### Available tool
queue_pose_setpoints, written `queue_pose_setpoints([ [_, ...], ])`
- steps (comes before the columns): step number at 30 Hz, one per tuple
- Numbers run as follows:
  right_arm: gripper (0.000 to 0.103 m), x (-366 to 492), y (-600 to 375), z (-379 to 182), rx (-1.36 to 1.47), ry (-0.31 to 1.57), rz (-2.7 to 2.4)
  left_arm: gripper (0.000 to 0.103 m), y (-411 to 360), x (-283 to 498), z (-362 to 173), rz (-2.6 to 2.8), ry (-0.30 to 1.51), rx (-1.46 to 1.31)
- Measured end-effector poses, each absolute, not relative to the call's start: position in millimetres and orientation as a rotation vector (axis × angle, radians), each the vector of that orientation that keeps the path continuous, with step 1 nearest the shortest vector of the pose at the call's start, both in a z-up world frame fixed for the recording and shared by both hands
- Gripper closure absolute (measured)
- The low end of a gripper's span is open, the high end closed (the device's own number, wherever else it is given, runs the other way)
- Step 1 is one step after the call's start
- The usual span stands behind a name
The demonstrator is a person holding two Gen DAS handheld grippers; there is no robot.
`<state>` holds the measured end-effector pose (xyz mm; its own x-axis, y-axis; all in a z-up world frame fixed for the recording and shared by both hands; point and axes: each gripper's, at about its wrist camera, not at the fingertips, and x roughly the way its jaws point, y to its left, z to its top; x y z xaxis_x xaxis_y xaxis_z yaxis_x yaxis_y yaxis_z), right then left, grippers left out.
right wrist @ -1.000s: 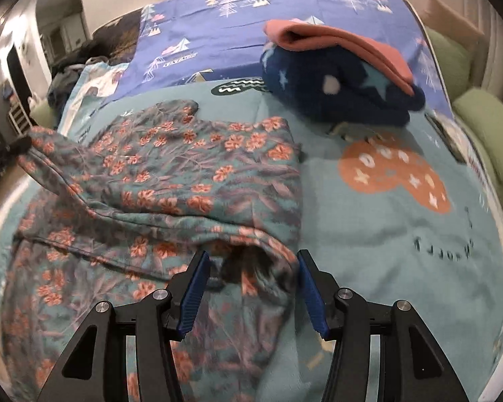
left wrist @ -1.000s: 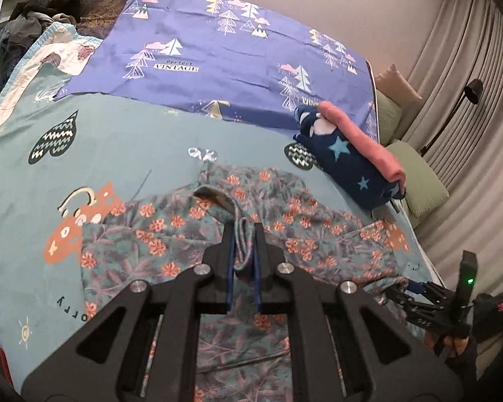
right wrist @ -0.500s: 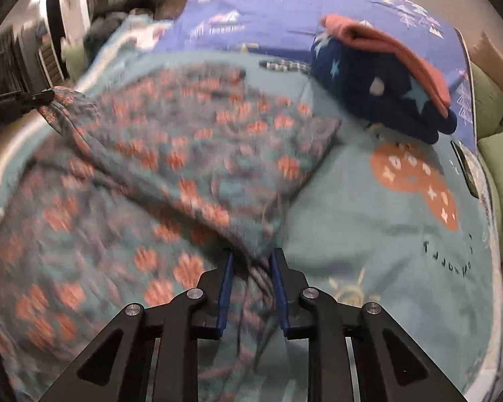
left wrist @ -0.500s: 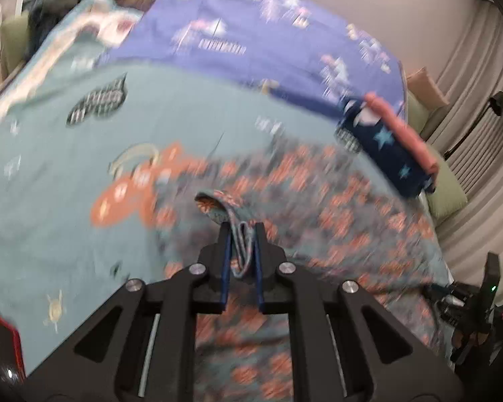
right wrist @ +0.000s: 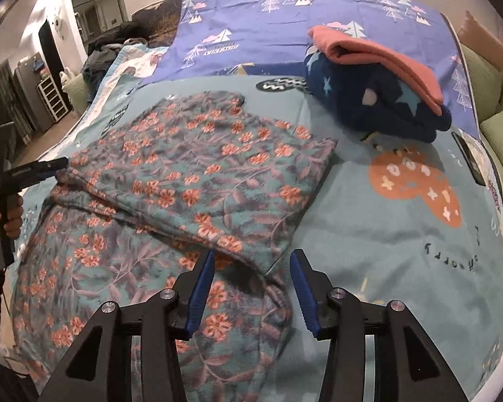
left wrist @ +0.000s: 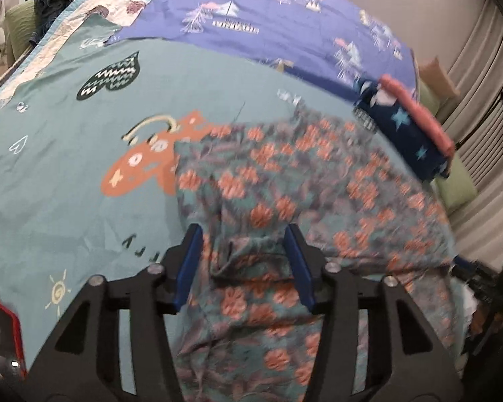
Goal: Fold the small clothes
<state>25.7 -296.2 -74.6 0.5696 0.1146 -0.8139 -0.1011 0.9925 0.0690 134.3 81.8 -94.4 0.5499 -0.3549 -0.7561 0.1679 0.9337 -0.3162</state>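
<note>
A teal-grey floral garment [right wrist: 198, 174] with orange flowers lies on the bed, its upper part folded down over its lower part. My right gripper [right wrist: 251, 284] hovers at the near right corner of the fold. Its jaws are opening, and the cloth lies loose between the blue pads [right wrist: 201, 288]. My left gripper [left wrist: 244, 261] is at the fold's left corner. Its jaws are also opening, and a bunched edge of the floral garment [left wrist: 268, 201] sits between them without being pressed. In the right wrist view the left gripper [right wrist: 33, 171] and the hand [right wrist: 10, 214] that holds it show at the far left.
A stack of folded clothes [right wrist: 379, 100], navy with stars under a coral piece, sits beyond the garment to the right. The bed has a teal cartoon sheet [right wrist: 402, 234] and a purple tree-print blanket [right wrist: 268, 26]. Green cushions [right wrist: 499, 140] line the right side, near a dark phone [right wrist: 469, 160].
Half a second ago both grippers were shut on the garment's edge. Now both stand apart and the folded layer rests on the lower part. The left gripper came down with the cloth.
</note>
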Motion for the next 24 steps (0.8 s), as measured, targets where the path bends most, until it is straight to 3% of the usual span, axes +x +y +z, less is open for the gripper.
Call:
queue_pose_setpoints([
  [1,0.055,25,-295,-76,0.01,0.96,0.126,0.079,80,129,-96,-0.304,0.943,-0.184],
  [2,0.055,25,-294,-77,0.004,0.964,0.125,0.08,81,125,-96,-0.306,0.94,-0.17],
  [11,0.05,32,-289,-66,0.057,0.927,0.152,0.079,93,99,-68,-0.282,0.854,-0.114],
  [14,0.05,42,-276,-65,0.068,0.911,0.177,0.072,79,112,-67,-0.299,0.848,-0.114],
  [17,0.05,57,-262,-69,0.085,0.918,0.182,0.072,57,131,-75,-0.299,0.87,-0.078],
  [19,0.061,68,-254,-77,0.128,0.961,0.22,0.072,44,140,-86,-0.288,0.928,-0.031],
  [20,0.081,71,-251,-82,0.14,0.996,0.24,0.072,40,140,-91,-0.277,0.958,0.004],
  [21,0.089,72,-249,-87,0.141,1.027,0.252,0.072,37,137,-95,-0.273,0.974,0.041],
  [24,0.089,57,-241,-93,0.063,1.059,0.286,0.072,38,110,-95,-0.272,0.944,0.15],
])
